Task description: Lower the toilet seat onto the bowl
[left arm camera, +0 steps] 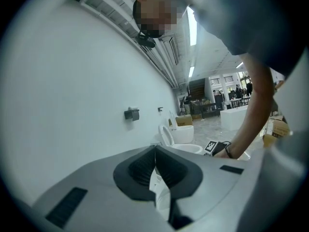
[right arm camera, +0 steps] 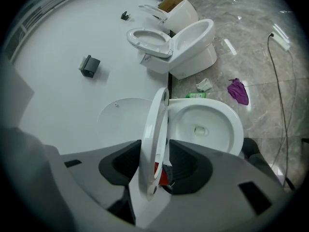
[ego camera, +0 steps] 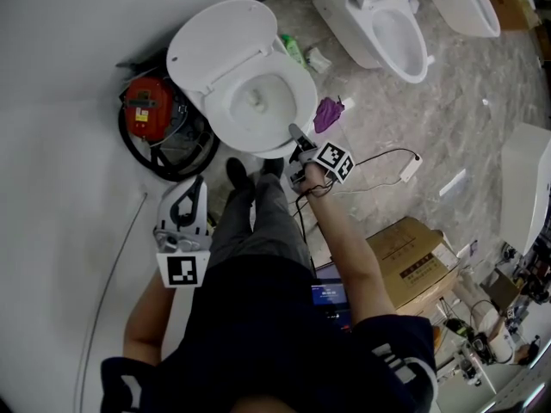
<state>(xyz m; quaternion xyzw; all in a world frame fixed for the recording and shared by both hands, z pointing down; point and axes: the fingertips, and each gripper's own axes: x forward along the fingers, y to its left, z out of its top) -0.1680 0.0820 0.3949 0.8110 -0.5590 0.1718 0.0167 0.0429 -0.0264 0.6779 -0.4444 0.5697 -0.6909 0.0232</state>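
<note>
A white toilet stands against the wall, its lid [ego camera: 215, 41] up and its bowl [ego camera: 258, 101] showing. My right gripper [ego camera: 297, 134] is at the front of the bowl. In the right gripper view the toilet seat [right arm camera: 155, 129] runs edge-on from its hinge down between the jaws, tilted between the lid [right arm camera: 120, 122] and the bowl [right arm camera: 207, 124]. The right gripper [right arm camera: 157, 161] is shut on the seat's front rim, a pad against each face. My left gripper [ego camera: 191, 188] hangs beside the person's left leg, away from the toilet, its pads [left arm camera: 145, 170] together on nothing.
A red machine [ego camera: 148, 110] with a coiled black hose sits left of the toilet. A purple cloth [ego camera: 327, 114] and a green bottle [ego camera: 293, 48] lie to its right. Another toilet [ego camera: 387, 24] stands beyond. A cardboard box [ego camera: 413, 261] and a cabled power strip [ego camera: 411, 167] lie at right.
</note>
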